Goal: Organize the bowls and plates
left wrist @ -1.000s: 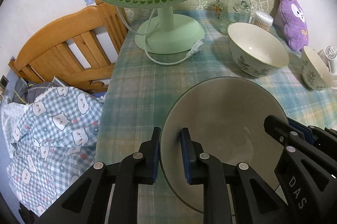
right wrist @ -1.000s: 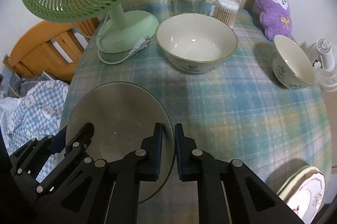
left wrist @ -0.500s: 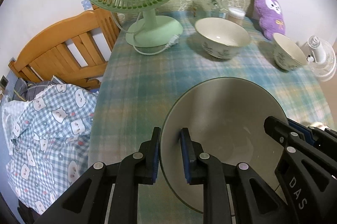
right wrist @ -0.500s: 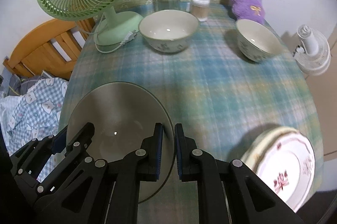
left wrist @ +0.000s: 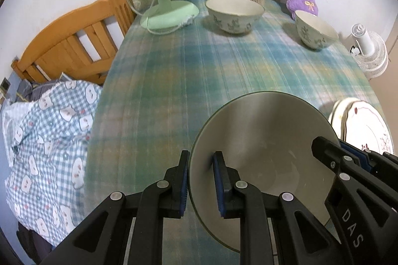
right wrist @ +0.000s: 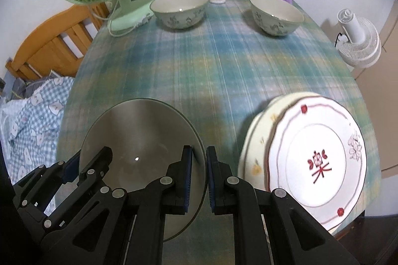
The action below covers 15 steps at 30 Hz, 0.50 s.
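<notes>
Left tongs point(left wrist: 201, 180) and right tongs point(right wrist: 199, 175) both clamped on opposite rims of grey plate point(left wrist: 268, 160), lower centre of frame. Two bowls point(right wrist: 179, 9) point(right wrist: 276, 14) (both empty) upper frame on desk point(right wrist: 211, 70); stacked plates point(right wrist: 316, 160) lower right.

Left gripper point(left wrist: 201, 180) sits low and near in its own view, both black arms reaching forward, blue-padded fingers point(left wrist: 220, 180) pinched close, one pad on each face of the grey plate's point(left wrist: 268, 150) left rim. Right gripper point(right wrist: 199, 174) mirrors it on the opposite rim, pads nearly together with the plate's right edge between them. Each gripper shows in the other's camera: the right at the lower right corner, the left at the lower left, both level with each other.
</notes>
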Each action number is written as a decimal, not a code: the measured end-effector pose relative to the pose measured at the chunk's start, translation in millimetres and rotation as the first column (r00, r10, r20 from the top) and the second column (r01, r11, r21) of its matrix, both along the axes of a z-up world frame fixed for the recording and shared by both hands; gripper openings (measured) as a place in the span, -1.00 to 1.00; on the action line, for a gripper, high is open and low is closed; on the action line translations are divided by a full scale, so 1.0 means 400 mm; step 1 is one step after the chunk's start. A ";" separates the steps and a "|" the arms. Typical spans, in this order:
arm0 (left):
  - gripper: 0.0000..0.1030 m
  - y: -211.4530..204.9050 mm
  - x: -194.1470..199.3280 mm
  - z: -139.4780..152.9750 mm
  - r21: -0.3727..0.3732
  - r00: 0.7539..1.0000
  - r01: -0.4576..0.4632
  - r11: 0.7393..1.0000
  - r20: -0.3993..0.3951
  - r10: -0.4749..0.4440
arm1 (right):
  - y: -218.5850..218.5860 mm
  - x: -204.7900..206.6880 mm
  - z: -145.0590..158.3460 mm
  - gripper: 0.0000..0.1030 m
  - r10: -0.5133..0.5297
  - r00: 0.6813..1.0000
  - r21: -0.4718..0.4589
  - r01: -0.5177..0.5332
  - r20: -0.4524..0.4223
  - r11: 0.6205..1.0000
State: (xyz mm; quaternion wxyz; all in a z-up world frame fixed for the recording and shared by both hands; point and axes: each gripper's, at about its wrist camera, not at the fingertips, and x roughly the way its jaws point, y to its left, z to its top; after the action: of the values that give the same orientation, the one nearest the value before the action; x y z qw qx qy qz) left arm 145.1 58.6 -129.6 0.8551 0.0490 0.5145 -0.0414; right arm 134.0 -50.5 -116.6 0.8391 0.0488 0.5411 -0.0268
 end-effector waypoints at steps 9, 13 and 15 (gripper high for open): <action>-0.69 -0.024 -0.035 -0.030 0.003 0.999 -0.013 1.000 -0.036 0.014 | -0.027 -0.025 -0.031 -0.72 0.008 0.999 -0.003 -0.008 -0.041 1.000; -0.69 -0.028 -0.034 -0.031 0.013 1.000 -0.017 1.000 -0.024 0.017 | -0.027 -0.022 -0.034 -0.71 0.012 0.999 -0.002 -0.012 -0.041 1.000; -0.58 -0.030 -0.033 -0.032 0.016 0.999 -0.021 1.000 -0.041 0.021 | -0.031 -0.019 -0.033 -0.71 0.016 0.999 0.006 -0.016 -0.043 1.000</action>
State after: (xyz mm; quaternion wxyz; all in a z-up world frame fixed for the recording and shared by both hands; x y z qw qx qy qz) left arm 131.8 46.7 -142.5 0.8442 0.0495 0.5330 -0.0294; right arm 126.2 -62.7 -129.9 0.8272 0.0462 0.5597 -0.0195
